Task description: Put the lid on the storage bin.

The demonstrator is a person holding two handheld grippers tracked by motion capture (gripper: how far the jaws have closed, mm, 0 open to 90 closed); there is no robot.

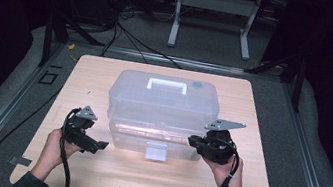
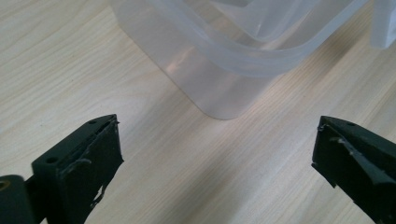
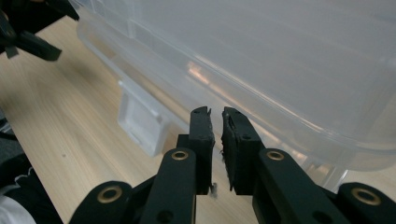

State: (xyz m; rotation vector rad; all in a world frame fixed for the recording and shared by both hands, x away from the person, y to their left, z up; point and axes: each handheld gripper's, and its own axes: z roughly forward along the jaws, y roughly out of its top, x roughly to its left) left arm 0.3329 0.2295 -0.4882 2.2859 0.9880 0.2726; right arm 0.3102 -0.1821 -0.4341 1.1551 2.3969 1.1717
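I hold a gripper in each hand over the near half of the wooden desk [image 1: 91,172], one on either side of the clear plastic box [image 1: 159,107]. The box stands in the middle of the desk, its long side running parallel to the near edge. Its lid is down, with a white handle [image 1: 167,85] on top, and a pale latch [image 1: 156,151] hangs at the centre of the front wall that faces me.

My left gripper [image 1: 95,146] sits toward the near left part of the desk, just beside the box's front left corner. In the left gripper view its jaws stand spread wide with only bare wood between them, and the rounded corner of the box [image 2: 224,79] lies ahead of them, apart from both tips. Nothing is gripped there.

My right gripper [image 1: 193,141] is at the box's front right corner, pointing along the front wall toward the latch. In the right gripper view its jaws are pressed almost together, with a thin slit left between the pads and nothing caught in it. Their tips [image 3: 214,114] lie close against the box just under the lid's rim; whether they touch the plastic I cannot tell. The latch [image 3: 140,123] shows beyond them on the left, and my left gripper [image 3: 28,32] sits farther off at the top left corner of that view.

A black cable trails from each gripper back toward the near edge of the desk.
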